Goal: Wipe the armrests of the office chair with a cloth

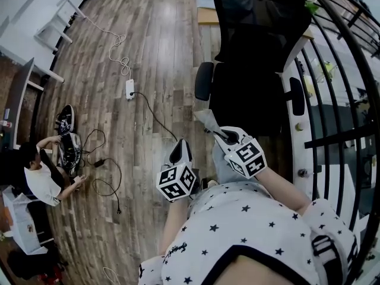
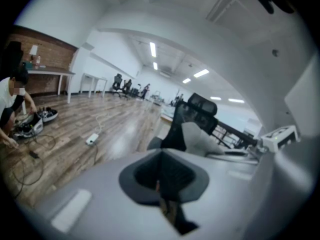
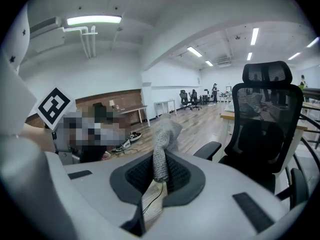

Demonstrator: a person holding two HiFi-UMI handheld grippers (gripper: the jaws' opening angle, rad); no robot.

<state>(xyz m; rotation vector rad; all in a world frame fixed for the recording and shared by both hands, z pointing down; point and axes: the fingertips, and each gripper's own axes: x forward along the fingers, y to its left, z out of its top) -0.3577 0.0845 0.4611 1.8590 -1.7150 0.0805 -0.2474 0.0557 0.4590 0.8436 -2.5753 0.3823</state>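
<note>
Head cam, looking down at the chair

My right hand-held gripper [image 1: 227, 137] is pinching a grey cloth [image 1: 208, 121], which pokes up just short of the armrest [image 1: 203, 81] on the picture's left side of the black office chair [image 1: 255, 70]. The other armrest [image 1: 296, 95] sits next to the black railing [image 1: 338, 117]. The left hand-held gripper [image 1: 179, 151] hangs beside the right one over the wood floor [image 1: 160, 34]. A white power strip [image 1: 130, 88] lies further out, and a person [image 1: 40, 180] crouches far left near some shoes [image 1: 65, 119].
</note>
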